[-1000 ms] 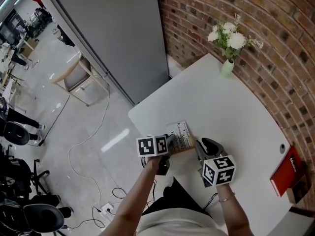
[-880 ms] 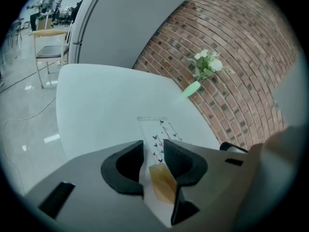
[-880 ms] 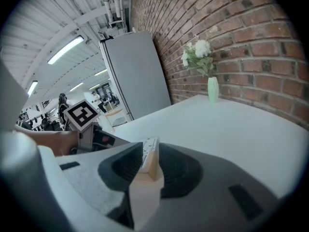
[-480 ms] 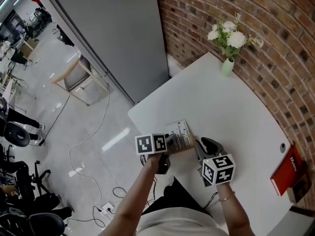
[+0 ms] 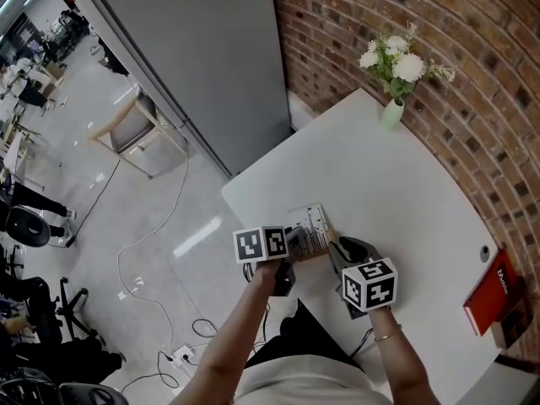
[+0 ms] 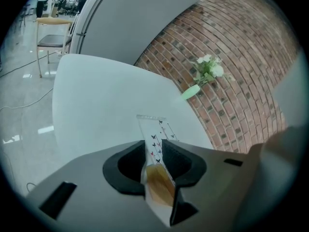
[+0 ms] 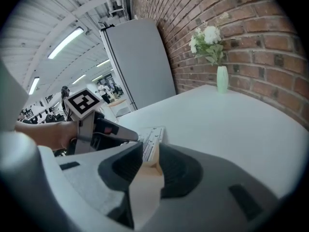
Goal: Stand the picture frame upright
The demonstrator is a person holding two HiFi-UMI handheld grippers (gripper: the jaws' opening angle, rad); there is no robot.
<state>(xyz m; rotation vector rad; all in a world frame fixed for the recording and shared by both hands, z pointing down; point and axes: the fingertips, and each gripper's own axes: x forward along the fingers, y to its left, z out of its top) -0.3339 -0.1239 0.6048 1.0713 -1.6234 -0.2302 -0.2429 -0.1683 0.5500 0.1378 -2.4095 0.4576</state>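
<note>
Jaws of left gripper (image 6: 155, 153) closing, pads against both faces of picture frame (image 6: 155, 132), which I see edge-on between them. Right gripper (image 7: 148, 161) clamped on frame's wooden end. Frame sits at near edge of table (image 5: 396, 184), between the 2 grippers, well apart from flower vase (image 5: 391, 112) by brick wall.

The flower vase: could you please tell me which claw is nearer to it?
Right. The right claw grips the picture frame on the side toward the vase; the left claw, closing on the frame's other edge, is farther.
</note>
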